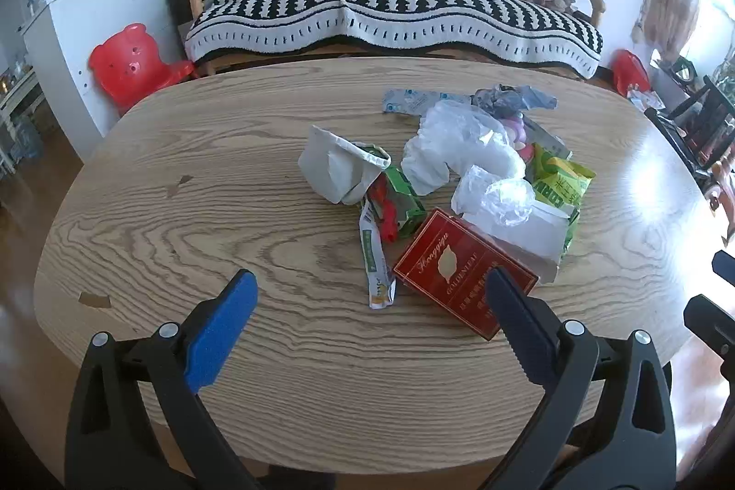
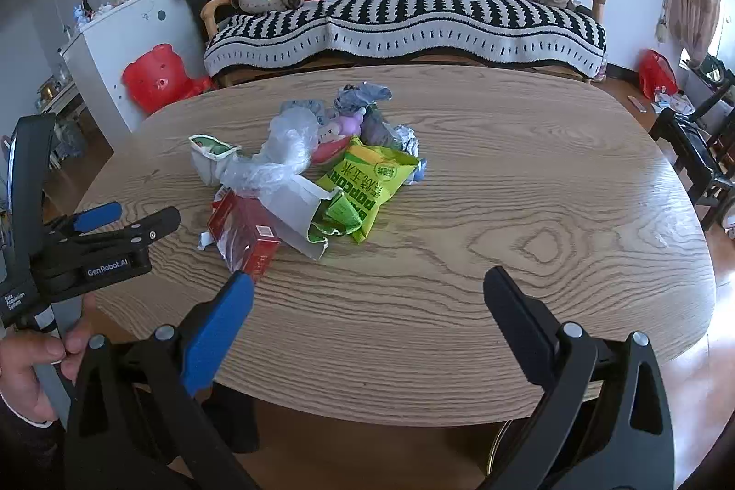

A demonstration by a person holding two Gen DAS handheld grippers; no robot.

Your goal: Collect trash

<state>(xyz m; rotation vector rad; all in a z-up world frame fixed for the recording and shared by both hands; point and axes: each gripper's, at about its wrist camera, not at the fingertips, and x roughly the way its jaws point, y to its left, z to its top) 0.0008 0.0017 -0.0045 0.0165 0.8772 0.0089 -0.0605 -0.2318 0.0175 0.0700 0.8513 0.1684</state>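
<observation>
A heap of trash lies mid-table on the oval wooden table (image 1: 183, 214). In it are a red box (image 1: 464, 274), a crumpled white paper cup (image 1: 340, 168), clear plastic bags (image 1: 459, 141), a green popcorn bag (image 1: 560, 177), a small green carton (image 1: 404, 200) and a sachet strip (image 1: 376, 265). My left gripper (image 1: 371, 278) hovers open over the near side of the heap, its right finger above the red box. My right gripper (image 2: 367, 276) is open above bare table (image 2: 551, 214), just short of the popcorn bag (image 2: 367, 177) and the red box (image 2: 243, 237). Neither holds anything.
A sofa with a black-and-white striped blanket (image 1: 390, 8) stands behind the table. A red bear-shaped stool (image 1: 128, 63) and a white cabinet (image 1: 92, 12) are at the left, a dark chair (image 2: 698, 150) at the right. A hand (image 2: 32, 361) holds the left gripper (image 2: 147, 212).
</observation>
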